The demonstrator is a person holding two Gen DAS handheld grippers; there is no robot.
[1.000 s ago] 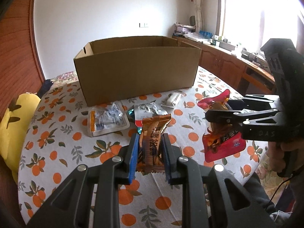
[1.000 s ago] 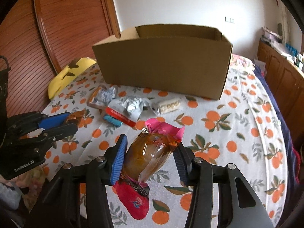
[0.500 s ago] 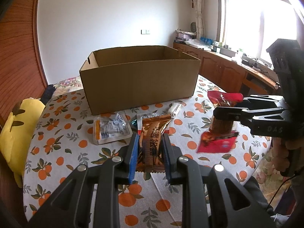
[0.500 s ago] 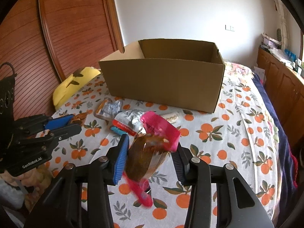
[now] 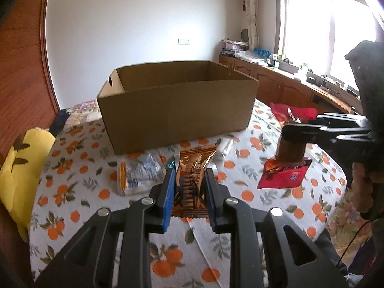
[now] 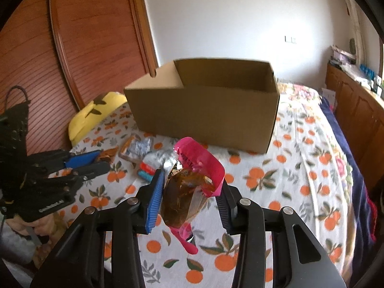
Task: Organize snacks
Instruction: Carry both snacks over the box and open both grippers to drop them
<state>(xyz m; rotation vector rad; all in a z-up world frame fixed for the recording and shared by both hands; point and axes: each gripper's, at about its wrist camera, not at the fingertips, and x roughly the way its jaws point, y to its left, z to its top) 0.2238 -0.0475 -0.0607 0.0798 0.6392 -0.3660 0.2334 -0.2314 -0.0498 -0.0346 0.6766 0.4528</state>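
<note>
Both grippers, left (image 5: 189, 192) clamping a brown wafer packet (image 5: 193, 180) and right (image 6: 189, 198) a red pouch (image 6: 192, 187), hover above the tabletop (image 5: 240, 199), apparently carrying them; next, lifting over the near wall of the cardboard box (image 5: 177, 110).

Very little lettering can be read. In the right wrist view, the body of the left gripper (image 6: 94, 162) carries a pale printed line near its lower edge, but blur leaves the letters illegible. The red snack pouch (image 5: 284, 171) held in the right gripper (image 5: 291, 129) shows a small round logo on its lower part, too small to read. The brown snack packet (image 5: 192, 180) bears dark printed characters that cannot be made out.
</note>
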